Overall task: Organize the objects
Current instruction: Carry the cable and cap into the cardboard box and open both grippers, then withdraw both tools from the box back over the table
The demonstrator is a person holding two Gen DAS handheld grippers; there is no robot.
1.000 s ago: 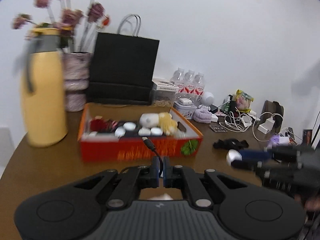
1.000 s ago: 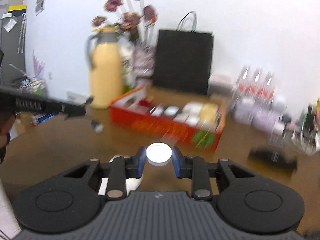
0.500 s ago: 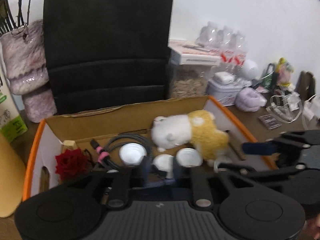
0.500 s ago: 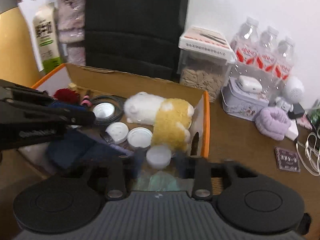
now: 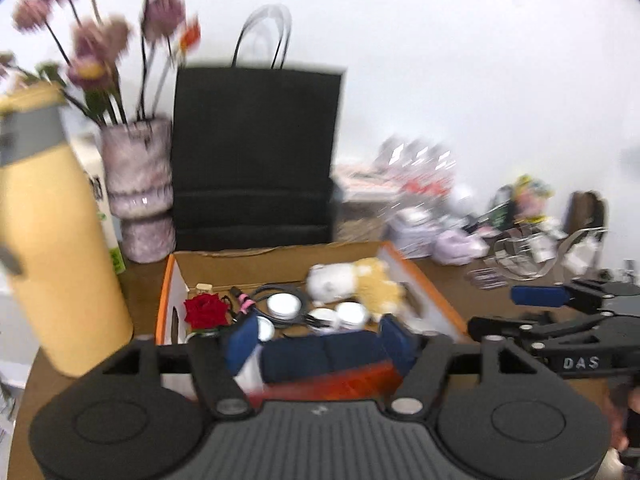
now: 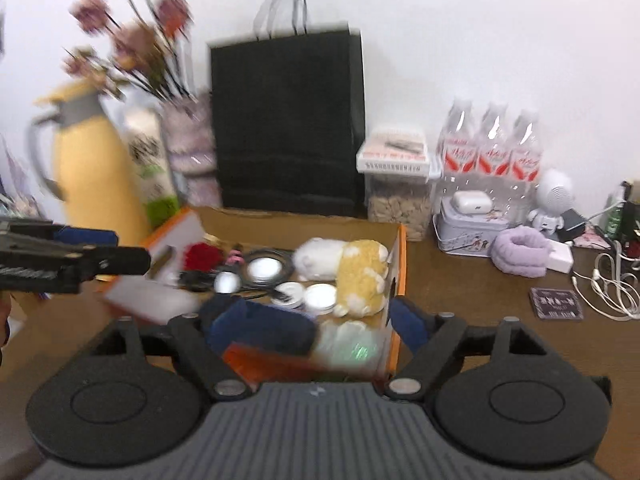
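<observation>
Both grippers hang over the near wall of the orange cardboard box (image 6: 401,256) on the brown table (image 6: 480,304); the left gripper (image 5: 320,338) has its blue-padded fingers well apart and opening, with nothing pressed between them, only a dark blue object (image 5: 320,354) lying in the box beyond them; the right gripper (image 6: 316,320) likewise stands wide and opening, its pads clear of everything. Inside the box lie a white and yellow plush toy (image 6: 348,264) against the right wall, a red rose (image 5: 206,311) toward the left wall, a coiled black cable (image 5: 280,294) with a pink band, and several round white lids (image 6: 320,295) clustered mid-box; one lid (image 6: 264,267) sits within the cable's coil. Behind the box stands a black paper bag (image 6: 288,128); left of it a mottled pink vase (image 5: 138,188) with purple flowers, and a yellow thermos jug (image 5: 52,240). To the right are three water bottles (image 6: 492,148), a clear lidded container (image 6: 398,184), a tin (image 6: 468,230) and a lilac scrunchie (image 6: 520,250).
</observation>
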